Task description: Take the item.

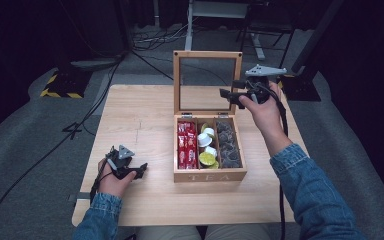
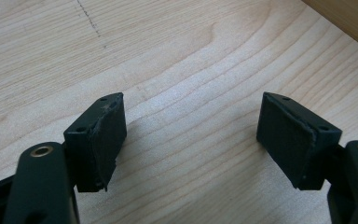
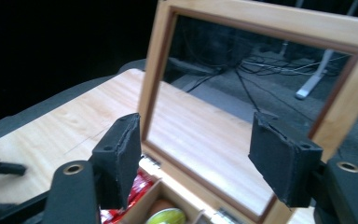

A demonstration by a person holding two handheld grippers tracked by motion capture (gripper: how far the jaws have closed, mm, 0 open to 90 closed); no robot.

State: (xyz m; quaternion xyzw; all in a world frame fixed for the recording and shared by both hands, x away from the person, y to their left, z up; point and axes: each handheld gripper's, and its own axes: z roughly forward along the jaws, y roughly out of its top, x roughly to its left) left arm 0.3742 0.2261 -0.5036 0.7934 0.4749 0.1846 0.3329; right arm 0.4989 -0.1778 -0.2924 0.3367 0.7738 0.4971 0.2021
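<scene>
Inside tea box: sachets (red), pods.

The wooden tea box is cut off by the bottom edge in the right gripper view, its compartments mostly hidden behind the claw. The dark items in its right compartment cannot be identified from above.
</scene>
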